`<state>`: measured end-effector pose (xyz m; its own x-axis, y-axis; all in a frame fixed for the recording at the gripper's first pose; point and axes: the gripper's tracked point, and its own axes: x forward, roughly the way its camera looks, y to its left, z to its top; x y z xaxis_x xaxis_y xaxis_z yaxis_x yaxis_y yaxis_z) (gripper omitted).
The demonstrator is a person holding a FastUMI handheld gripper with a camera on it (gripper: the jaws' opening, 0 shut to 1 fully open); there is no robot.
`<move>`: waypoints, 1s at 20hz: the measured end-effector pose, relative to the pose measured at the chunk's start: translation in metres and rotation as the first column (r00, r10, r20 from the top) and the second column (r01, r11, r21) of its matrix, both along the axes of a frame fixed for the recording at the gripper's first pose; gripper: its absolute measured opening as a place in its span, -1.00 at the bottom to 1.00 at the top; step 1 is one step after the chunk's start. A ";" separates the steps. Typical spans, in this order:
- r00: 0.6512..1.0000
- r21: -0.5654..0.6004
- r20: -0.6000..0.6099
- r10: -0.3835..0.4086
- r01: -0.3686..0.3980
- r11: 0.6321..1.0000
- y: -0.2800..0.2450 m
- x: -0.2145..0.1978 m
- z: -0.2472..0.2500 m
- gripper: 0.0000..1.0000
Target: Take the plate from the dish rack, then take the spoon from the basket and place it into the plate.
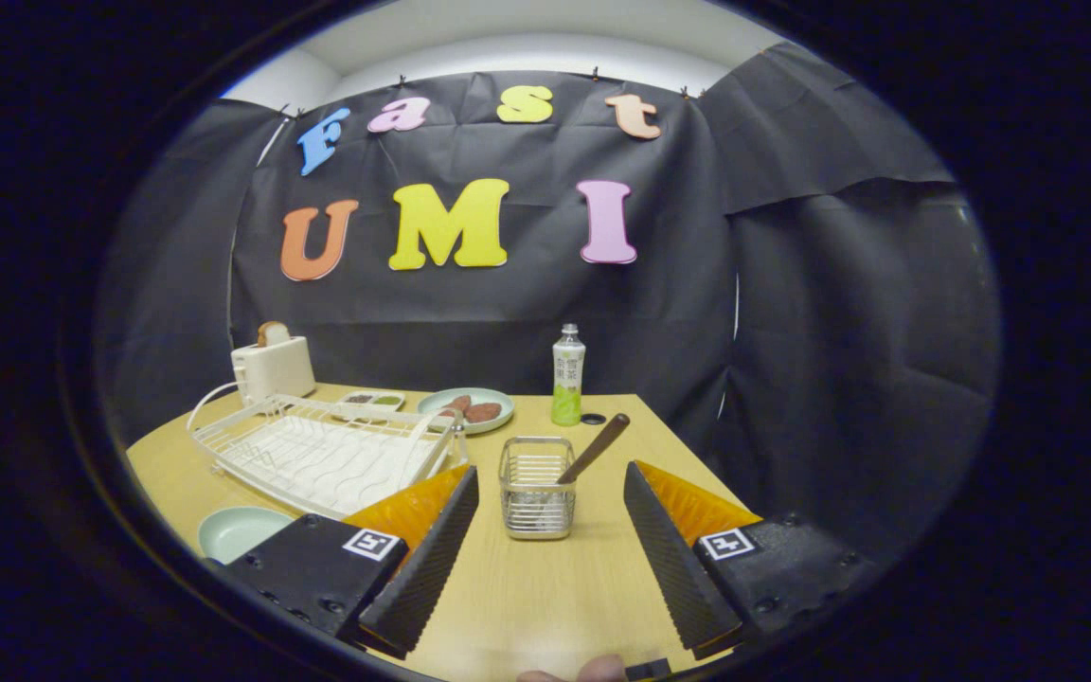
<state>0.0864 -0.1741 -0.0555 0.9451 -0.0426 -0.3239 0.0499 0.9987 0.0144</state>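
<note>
A small wire basket (536,488) stands on the wooden table just ahead of my fingers, level with the gap between them. A spoon with a brown handle (595,448) leans out of it toward the right. My gripper (550,559) is open, with nothing between its fingers. The white dish rack (323,453) lies to the left of the basket, and its slots hold nothing. A pale green plate (241,532) rests flat on the table beside the left finger, partly hidden by the gripper body.
A white toaster (273,367) with a slice of bread stands behind the rack. Beyond the basket are a green plate with brown food (467,410), a small tray (370,401), a drink bottle (567,375) and its dark cap (593,418). The table edge runs close on the right.
</note>
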 end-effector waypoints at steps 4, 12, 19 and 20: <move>0.999 0.034 -0.034 -0.021 0.023 0.999 -0.019 0.038 -0.019 0.99; 0.996 0.101 -0.084 -0.035 0.044 0.994 -0.032 0.102 -0.035 0.85; 0.995 0.145 -0.097 -0.008 0.022 0.989 -0.022 0.111 -0.038 0.03; 0.996 0.157 -0.091 -0.005 0.020 0.987 -0.021 0.111 -0.036 -0.13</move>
<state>0.1973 -0.1950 -0.0912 0.9115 0.0043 -0.4112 0.0706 0.9835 0.1667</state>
